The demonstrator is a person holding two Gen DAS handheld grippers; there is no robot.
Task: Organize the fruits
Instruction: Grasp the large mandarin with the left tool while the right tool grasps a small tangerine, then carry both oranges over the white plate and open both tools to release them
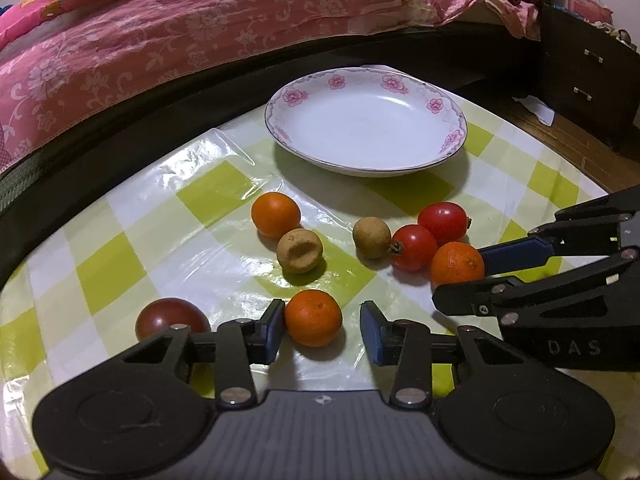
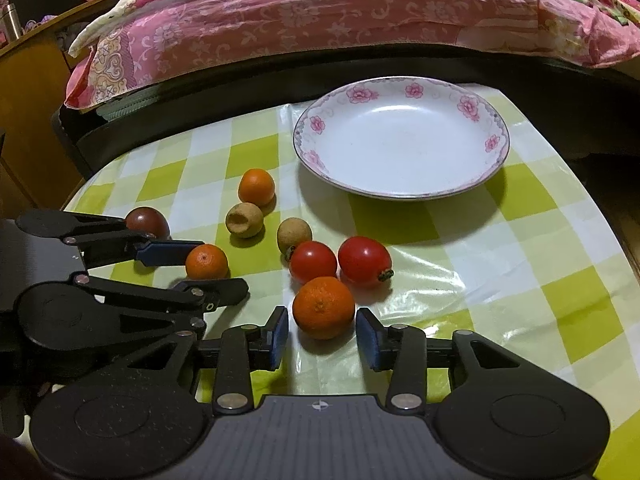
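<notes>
While the left gripper (image 1: 322, 330) straddles one small orange tangerine (image 1: 313, 317), touching only its left pad, the right gripper (image 2: 322, 334) stands spread around another tangerine (image 2: 323, 307).

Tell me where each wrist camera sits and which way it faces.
Left wrist: on the left gripper, looking forward and down across the fruit to the plate; own fingers below, right gripper at right.
Right wrist: on the right gripper, facing likewise; own fingers below, left gripper at left.
Shared: plate, fruit, pink bedding.
</notes>
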